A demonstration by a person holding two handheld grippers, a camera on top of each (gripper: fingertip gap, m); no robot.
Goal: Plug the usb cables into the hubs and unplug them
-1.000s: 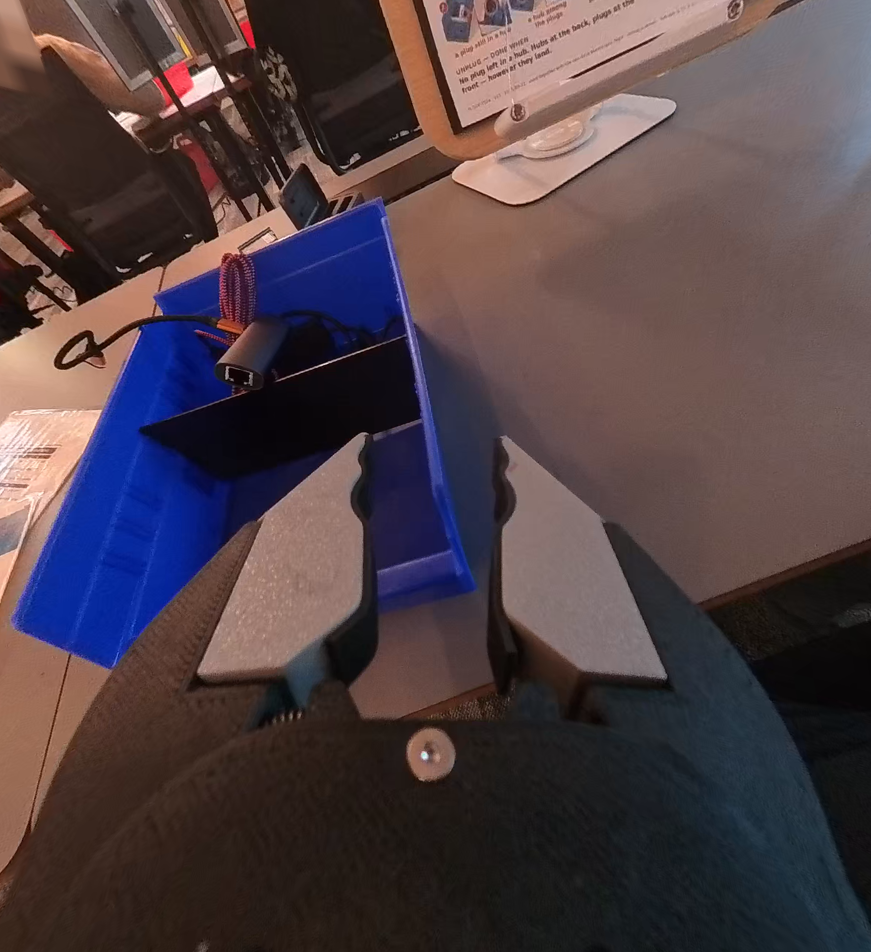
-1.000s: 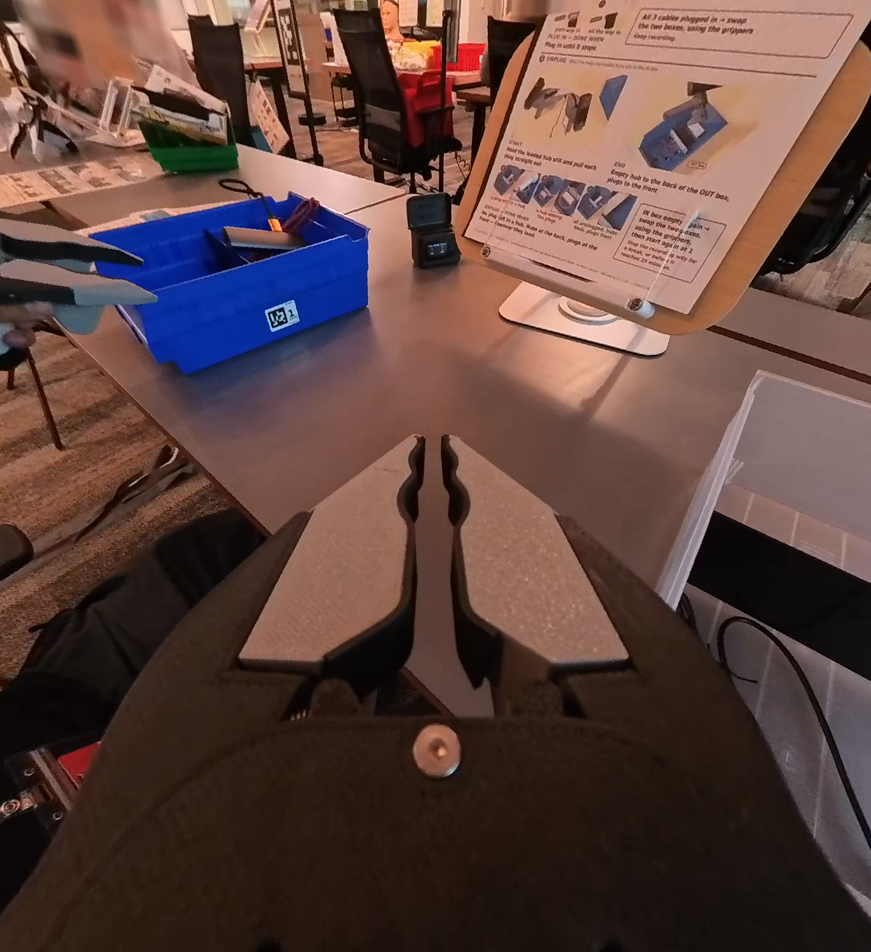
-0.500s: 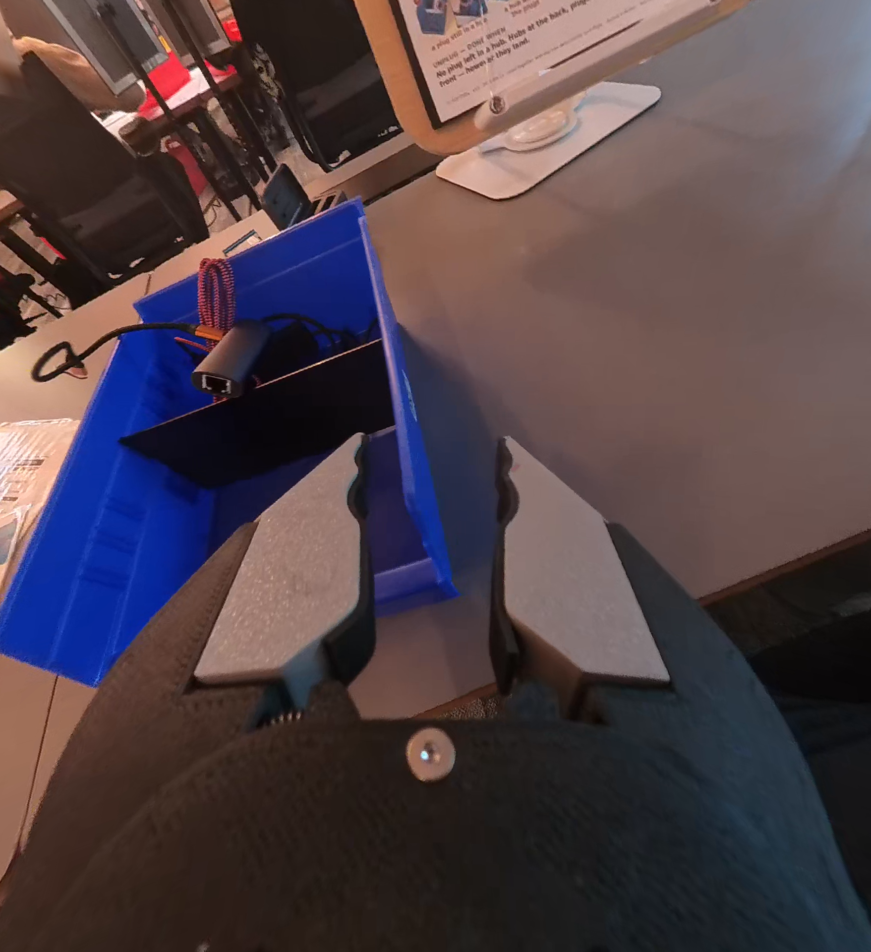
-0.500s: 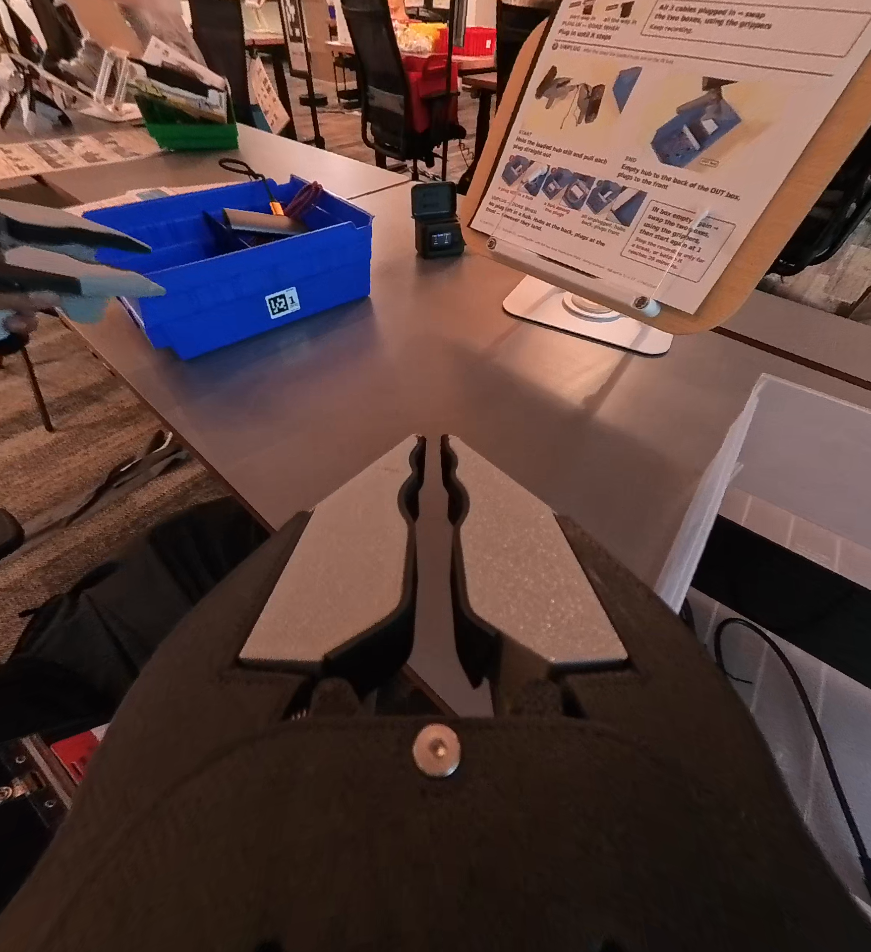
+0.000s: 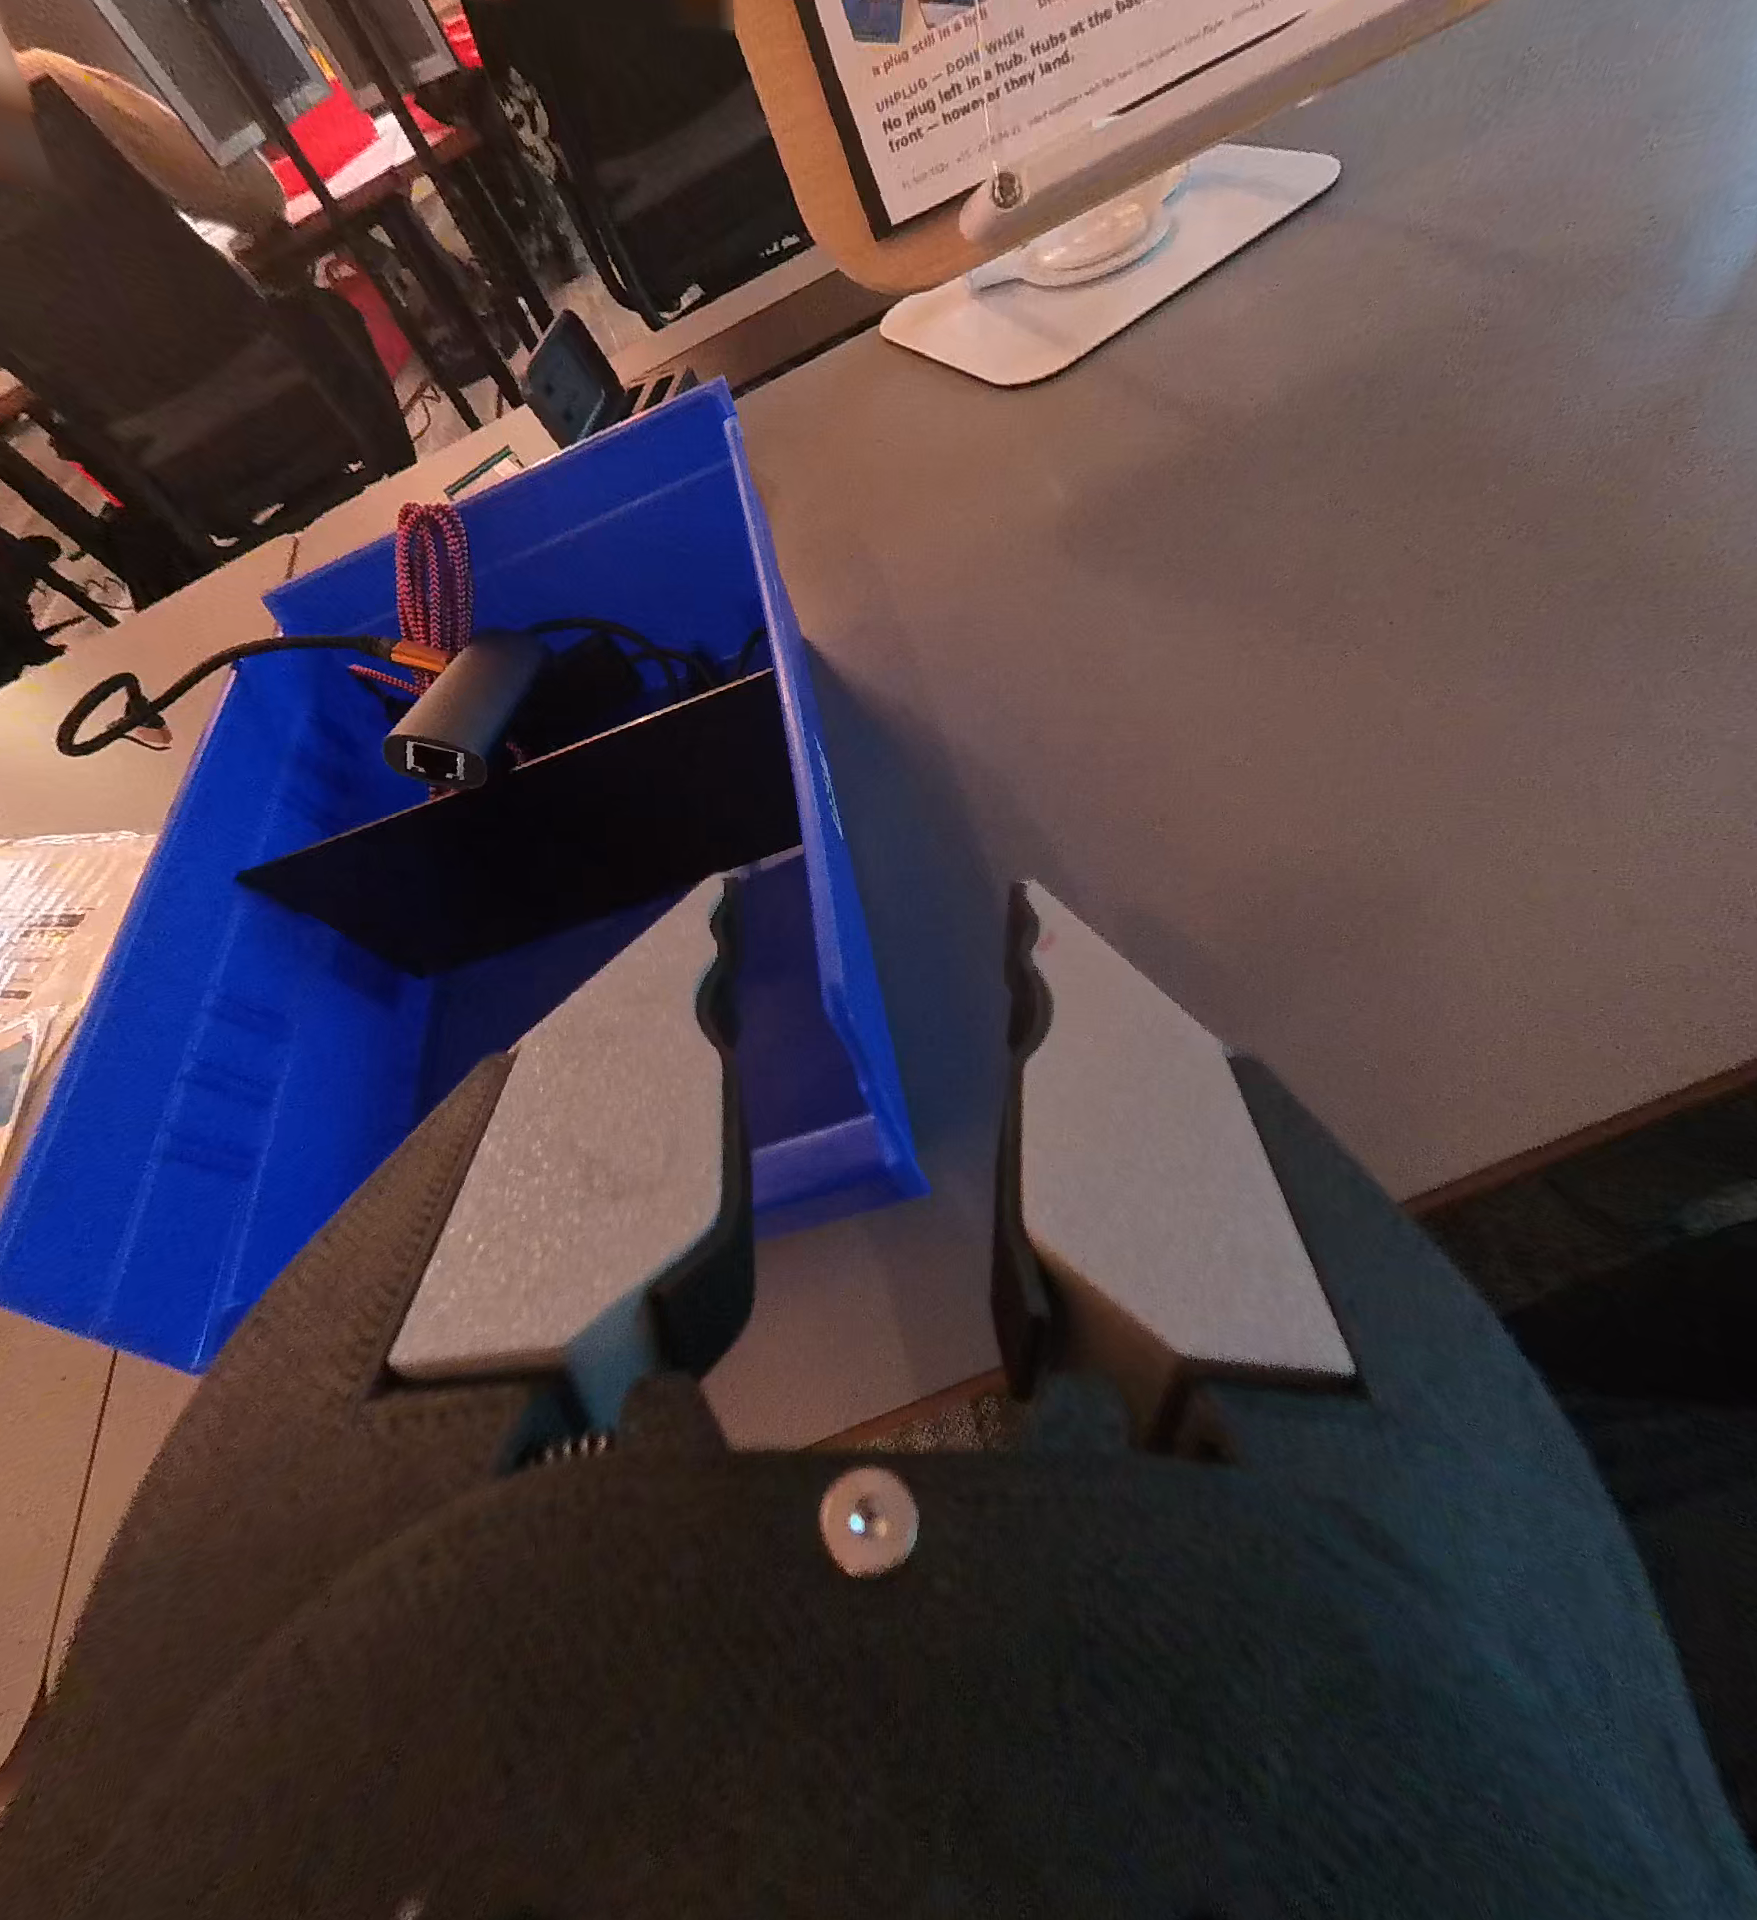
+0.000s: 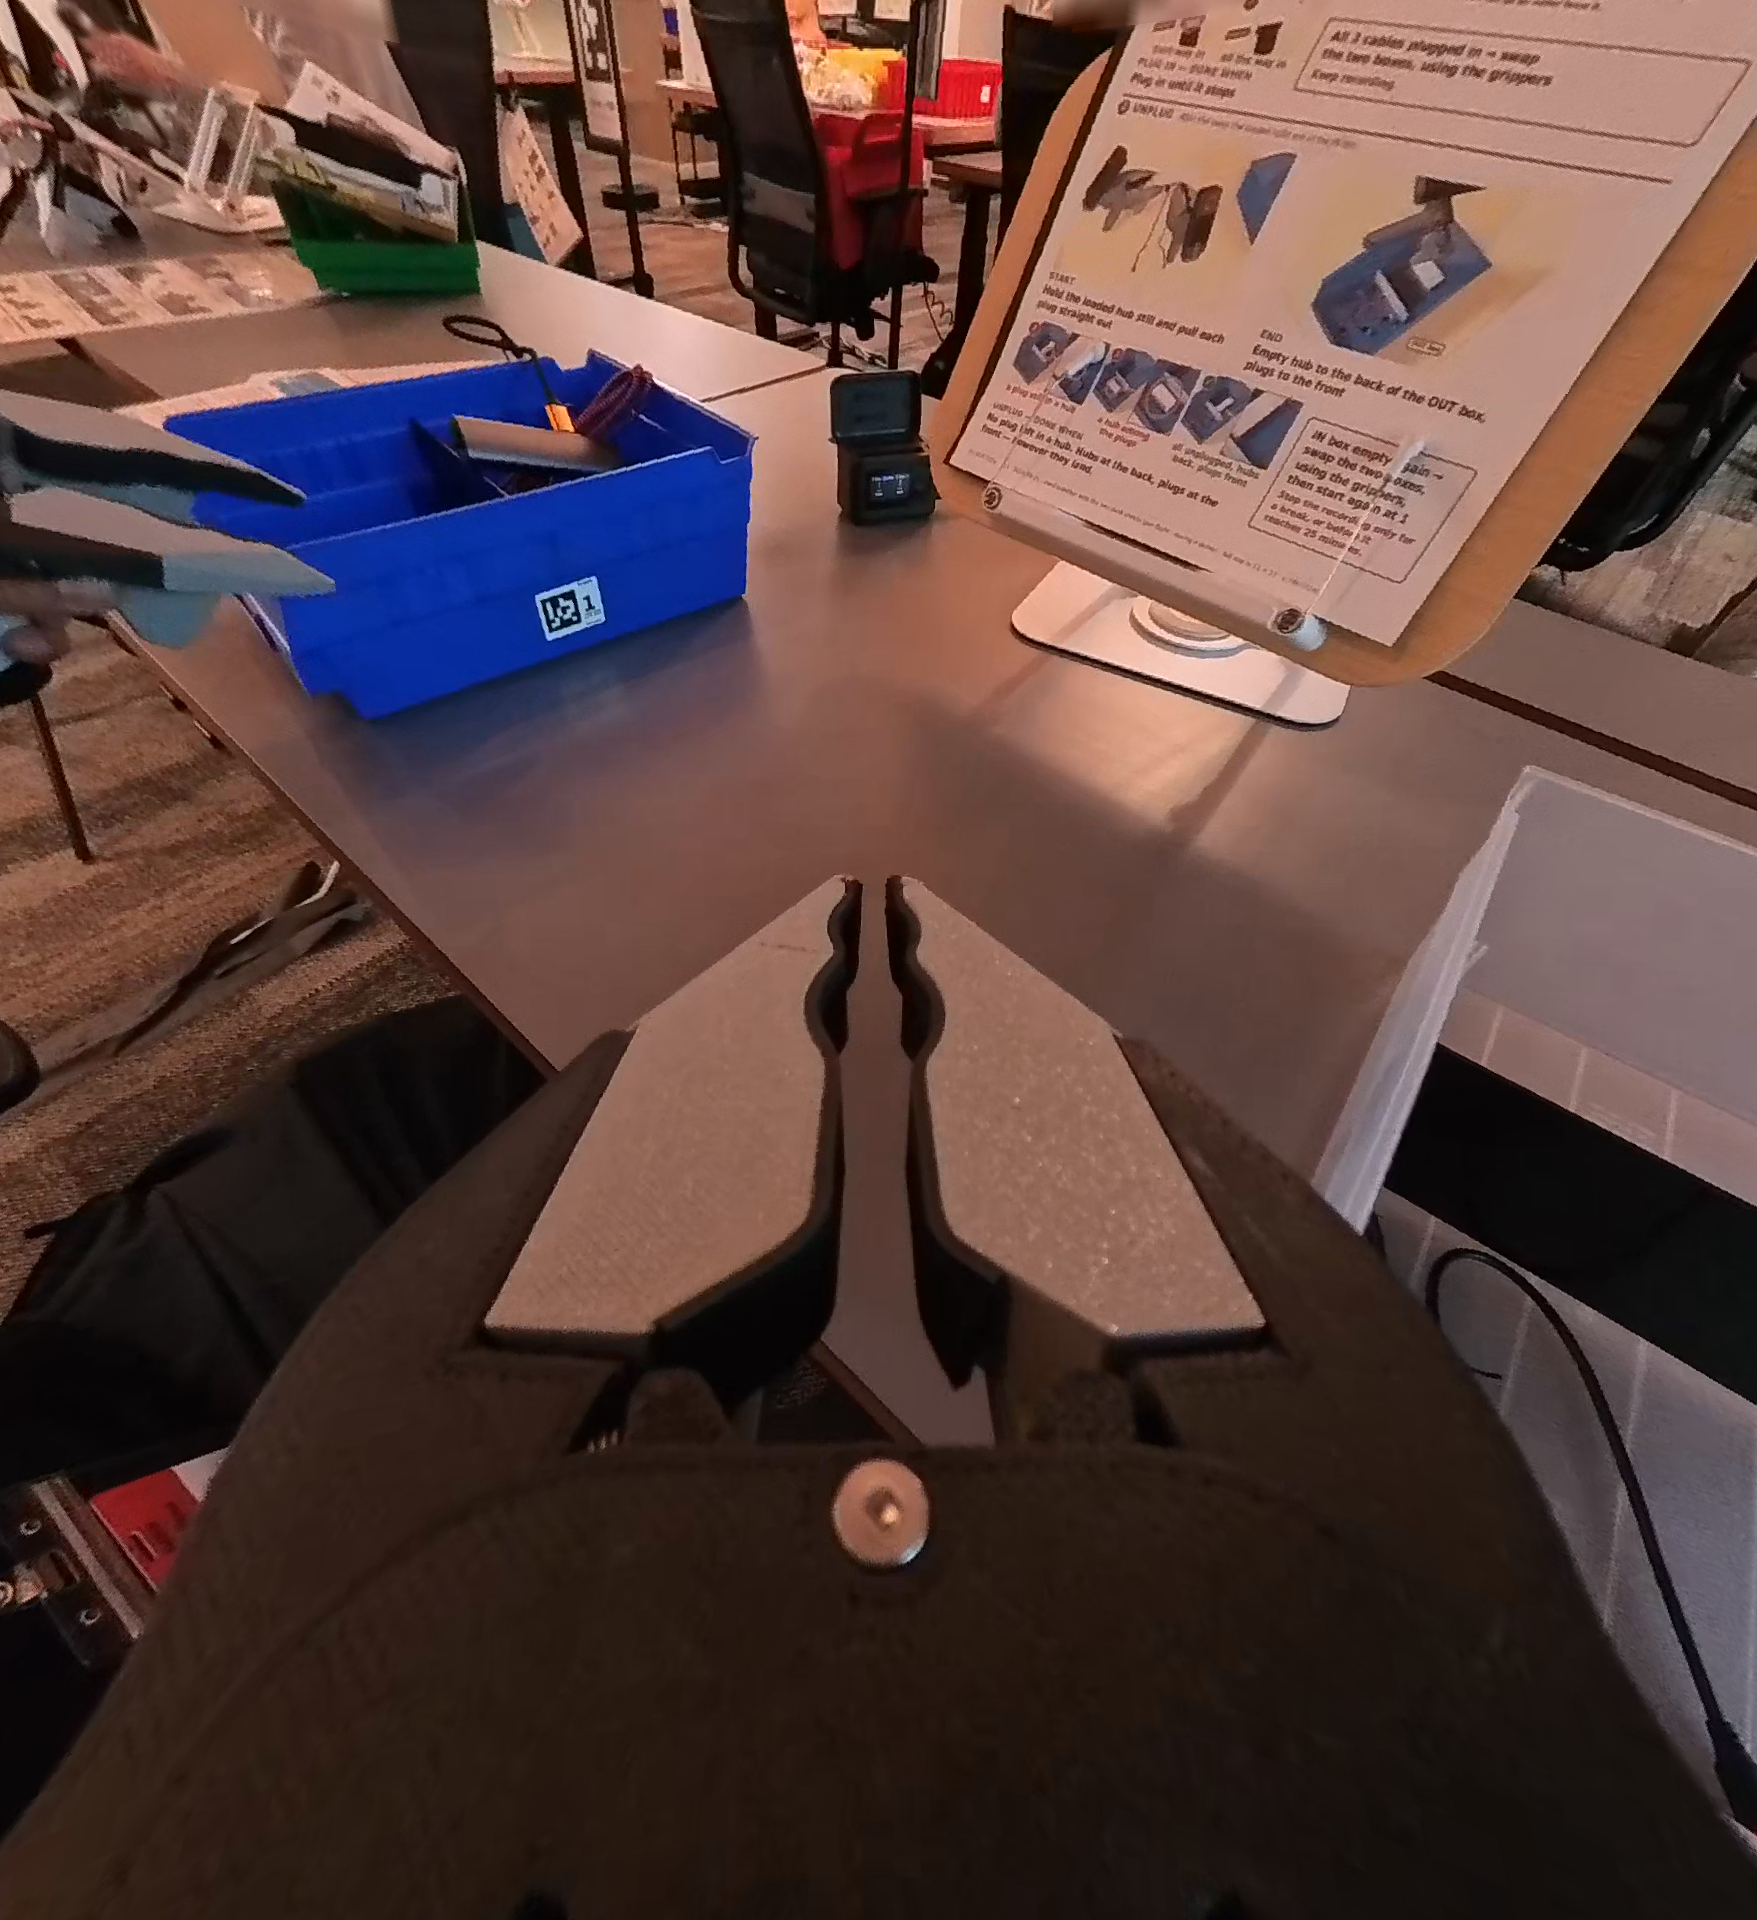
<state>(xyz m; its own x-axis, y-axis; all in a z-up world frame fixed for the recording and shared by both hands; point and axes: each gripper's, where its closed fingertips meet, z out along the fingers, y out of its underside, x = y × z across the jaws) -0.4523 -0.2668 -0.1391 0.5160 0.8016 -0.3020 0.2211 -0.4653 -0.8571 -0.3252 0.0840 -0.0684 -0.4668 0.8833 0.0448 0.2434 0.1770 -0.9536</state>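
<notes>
Item 1: left claw (image 5: 863, 914), grey flat fingers on a black body, released with a clear gap, grasping nothing. It hangs over the near end of the bin, its line of sight running along the bin's length, apparently set up for a reach inside

Item 2: right claw (image 6: 874, 883), same make, fingers drawn nearly together with only a thin slit between them, empty. It hangs over the bare grey counter (image 6: 853, 748), well apart from the bin, seemingly waiting its turn

Item 3: open blue plastic bin (image 5: 832, 831), rectangular, resting near the counter edge. A black divider panel (image 5: 541, 831) splits it crosswise; the near compartment shows nothing inside

Item 4: dark grey metal hub (image 5: 458, 707), rounded, port end tilted up, propped over the divider in the far compartment. Whether anything is plugged into it cannot be told

Item 5: red-and-purple braided usb cable (image 5: 429, 582), coiled, standing against the bin's far wall, just beside the hub. Black cables (image 5: 635, 655) lie bundled behind the hub; one black lead (image 5: 126, 696) trails over the rim onto the counter

Item 6: instruction sheet on a wooden stand (image 6: 1373, 312), white base, at the counter's far side, angled toward the operator for reference
</notes>
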